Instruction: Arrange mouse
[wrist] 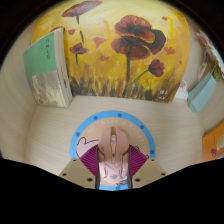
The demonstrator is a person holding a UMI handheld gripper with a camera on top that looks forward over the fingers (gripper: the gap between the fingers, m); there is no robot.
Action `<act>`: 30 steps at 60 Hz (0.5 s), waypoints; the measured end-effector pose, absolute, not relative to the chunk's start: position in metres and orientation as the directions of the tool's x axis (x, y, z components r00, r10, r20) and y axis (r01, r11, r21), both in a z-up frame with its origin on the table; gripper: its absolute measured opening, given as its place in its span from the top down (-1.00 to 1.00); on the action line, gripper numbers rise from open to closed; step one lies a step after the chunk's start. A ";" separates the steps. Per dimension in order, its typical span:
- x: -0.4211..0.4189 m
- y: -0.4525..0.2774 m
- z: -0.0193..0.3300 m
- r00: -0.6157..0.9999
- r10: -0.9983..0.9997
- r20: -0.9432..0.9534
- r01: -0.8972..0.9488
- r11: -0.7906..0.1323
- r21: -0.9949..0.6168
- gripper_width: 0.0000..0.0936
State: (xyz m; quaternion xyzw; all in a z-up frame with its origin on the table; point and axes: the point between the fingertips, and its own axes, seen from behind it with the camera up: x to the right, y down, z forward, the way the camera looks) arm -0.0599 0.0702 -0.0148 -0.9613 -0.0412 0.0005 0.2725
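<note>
Nearest the camera, the gripper [113, 168] is seen with its two fingers, each lined with a magenta striped pad [90, 160], drawn in against a pale, pinkish-white mouse [114, 152] that is pinched between them; both pads appear to be pressed against its sides, with no gap to be made out. The mouse is pointed forward along the fingers, and its front end is seen just ahead of the fingertips. Beneath it, a round mat with a blue rim [112, 142] is laid on the light wooden table [60, 125], and the mouse is held over the middle of that mat.

The table's far edge is met by a wall painted yellow with large dark red flowers [135, 40] on thin stems. A book with a greenish cover [48, 68] is propped upright against the wall, left of the mat. A teal object [203, 92] is stood at the right, partly cut off. Bare tabletop is left on both sides of the mat and between it and the wall.
</note>
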 end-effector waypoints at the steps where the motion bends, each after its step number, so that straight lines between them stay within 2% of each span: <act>1: -0.060 0.069 -0.016 0.996 0.081 0.025 0.082 -0.850 -0.520 0.18; 5: -0.060 0.071 -0.016 0.997 0.071 0.020 0.071 -0.847 -0.527 0.14; 14: -0.058 0.070 -0.017 1.000 0.031 -0.006 0.024 -0.860 -0.511 -0.14; 19: -0.051 0.069 -0.012 0.999 0.027 0.029 0.038 -0.861 -0.508 -0.49; 23: -0.053 0.069 0.006 0.999 0.034 0.024 0.041 -0.848 -0.528 -0.65; 30: -0.064 0.072 0.065 0.999 0.035 -0.032 0.008 -0.785 -0.619 -0.66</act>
